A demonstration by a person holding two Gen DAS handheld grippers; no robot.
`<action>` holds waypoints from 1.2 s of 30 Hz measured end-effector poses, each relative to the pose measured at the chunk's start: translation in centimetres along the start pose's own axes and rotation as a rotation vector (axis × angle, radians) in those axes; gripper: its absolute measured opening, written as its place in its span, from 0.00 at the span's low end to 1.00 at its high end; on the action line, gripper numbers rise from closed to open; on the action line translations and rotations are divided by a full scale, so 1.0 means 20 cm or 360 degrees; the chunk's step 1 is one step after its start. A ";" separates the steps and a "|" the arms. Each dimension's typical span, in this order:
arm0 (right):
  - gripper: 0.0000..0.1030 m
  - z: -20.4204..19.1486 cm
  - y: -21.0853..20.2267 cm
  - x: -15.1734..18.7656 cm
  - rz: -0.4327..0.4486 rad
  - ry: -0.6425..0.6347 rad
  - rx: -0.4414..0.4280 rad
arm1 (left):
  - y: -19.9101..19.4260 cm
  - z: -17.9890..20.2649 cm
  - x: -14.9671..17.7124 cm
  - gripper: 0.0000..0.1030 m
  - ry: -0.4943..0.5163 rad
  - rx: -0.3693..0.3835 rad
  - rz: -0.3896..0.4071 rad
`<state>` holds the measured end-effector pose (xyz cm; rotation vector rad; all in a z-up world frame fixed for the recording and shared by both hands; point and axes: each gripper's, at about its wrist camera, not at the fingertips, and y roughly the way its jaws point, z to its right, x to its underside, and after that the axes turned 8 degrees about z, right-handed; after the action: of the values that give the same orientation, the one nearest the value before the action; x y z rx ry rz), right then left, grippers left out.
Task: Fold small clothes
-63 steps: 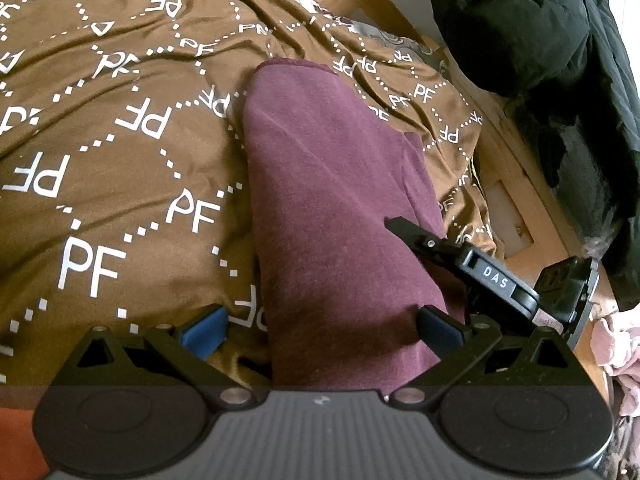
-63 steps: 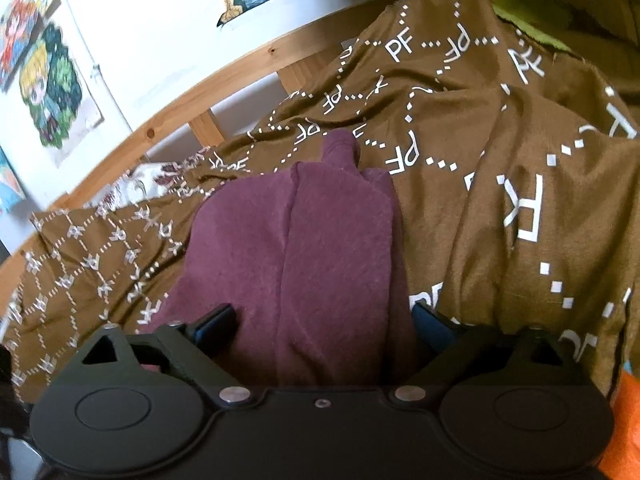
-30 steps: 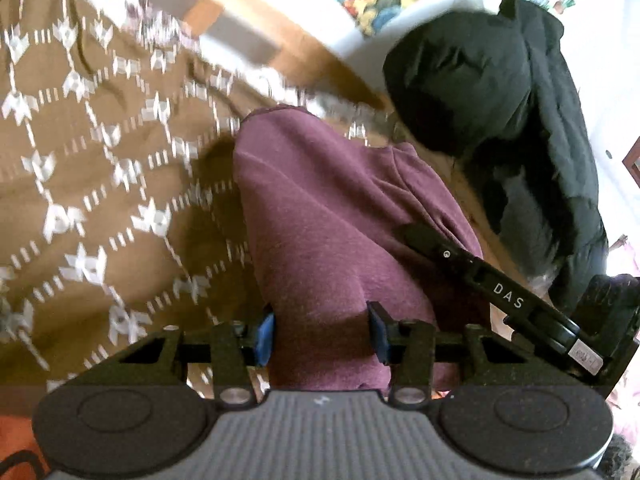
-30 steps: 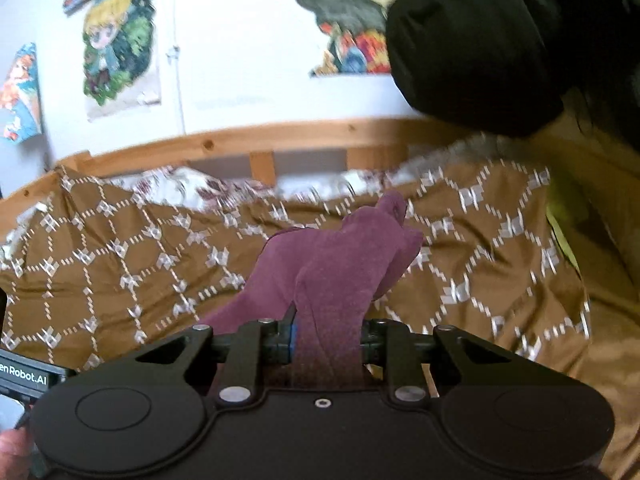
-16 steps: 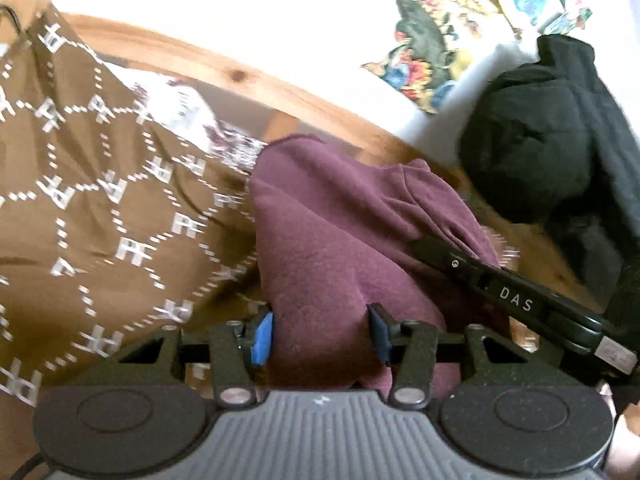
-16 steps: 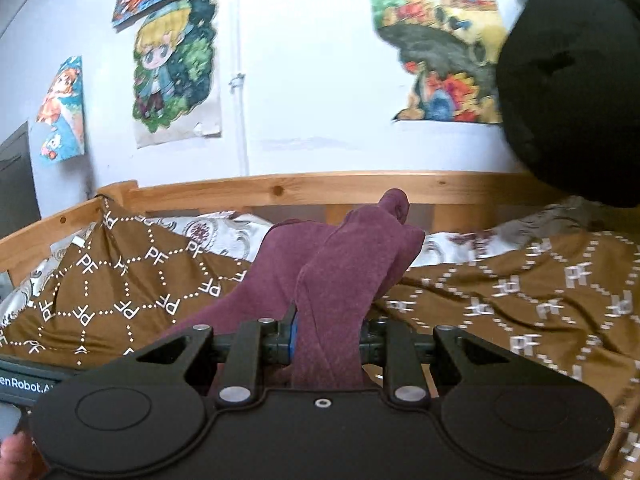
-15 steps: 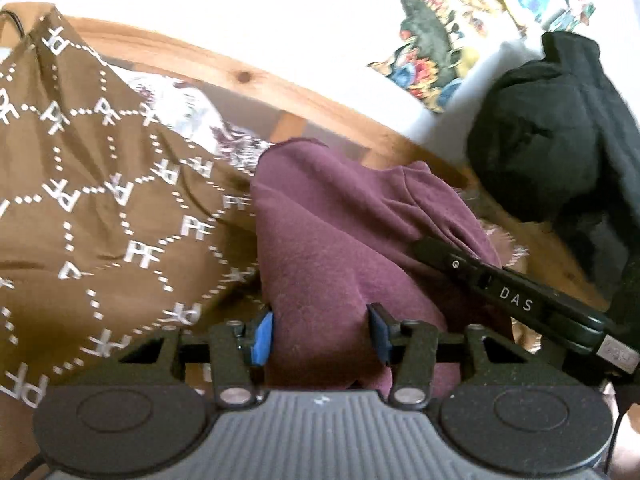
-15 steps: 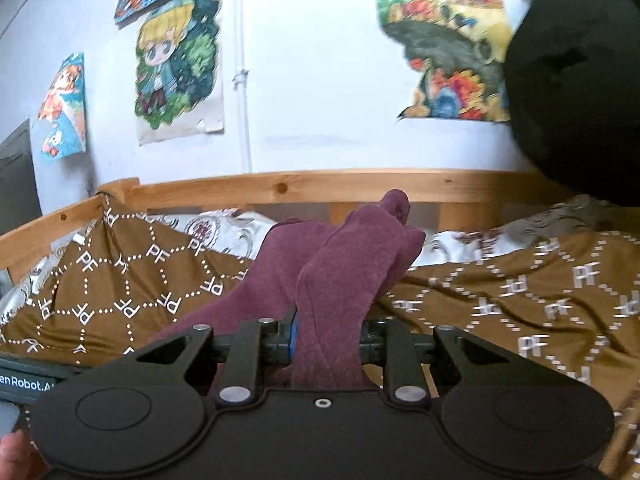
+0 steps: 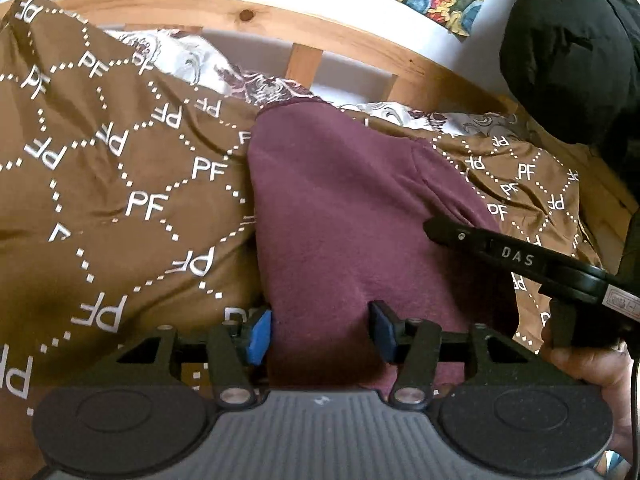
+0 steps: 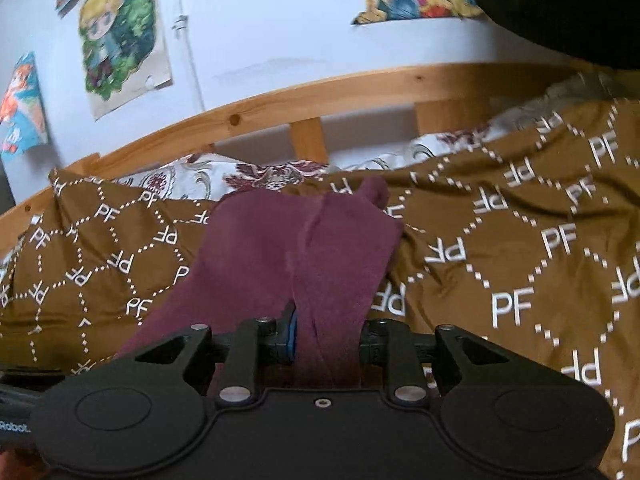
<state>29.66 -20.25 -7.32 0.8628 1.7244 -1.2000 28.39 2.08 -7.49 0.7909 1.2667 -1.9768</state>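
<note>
A small maroon garment [image 9: 340, 216] hangs over a brown bedspread printed with white PF letters [image 9: 120, 200]. My left gripper [image 9: 320, 330] is shut on the garment's near edge, its blue pads pressing bunched cloth. My right gripper [image 10: 326, 340] is shut on another bunch of the same garment [image 10: 320, 248], which stretches away toward the headboard. The right gripper's black body [image 9: 520, 260] shows at the right of the left wrist view, held by a hand.
A wooden bed rail [image 10: 320, 104] runs along the far side, with a floral pillow [image 10: 260, 172] below it. A black jacket [image 9: 568, 52] hangs at the right. Posters [image 10: 120, 40] are on the white wall.
Both grippers closed on the garment and lifted it, then came back down toward the bedspread. The far end of the garment now lies lower on the bed.
</note>
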 end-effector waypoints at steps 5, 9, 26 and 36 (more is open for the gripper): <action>0.46 0.01 0.00 0.02 -0.0007 0.0041 0.0042 | 0.01 -0.06 -0.01 0.66 -0.0152 0.0000 -0.0053; 0.66 0.01 -0.03 0.02 -0.0022 -0.0009 0.0128 | 0.02 -0.10 -0.01 0.76 -0.0230 0.0000 -0.0091; 0.99 -0.10 -0.61 0.07 0.0352 -0.0117 0.0477 | -0.33 0.21 0.02 0.99 0.0202 -0.0231 0.0242; 0.99 -0.21 -1.07 0.12 0.0604 -0.0157 0.0380 | -0.76 0.32 0.09 0.99 0.0381 -0.0216 0.0434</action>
<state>8.82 -22.66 -0.74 1.1915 1.2811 -1.1776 14.55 0.63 1.38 1.0942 1.3324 -1.5988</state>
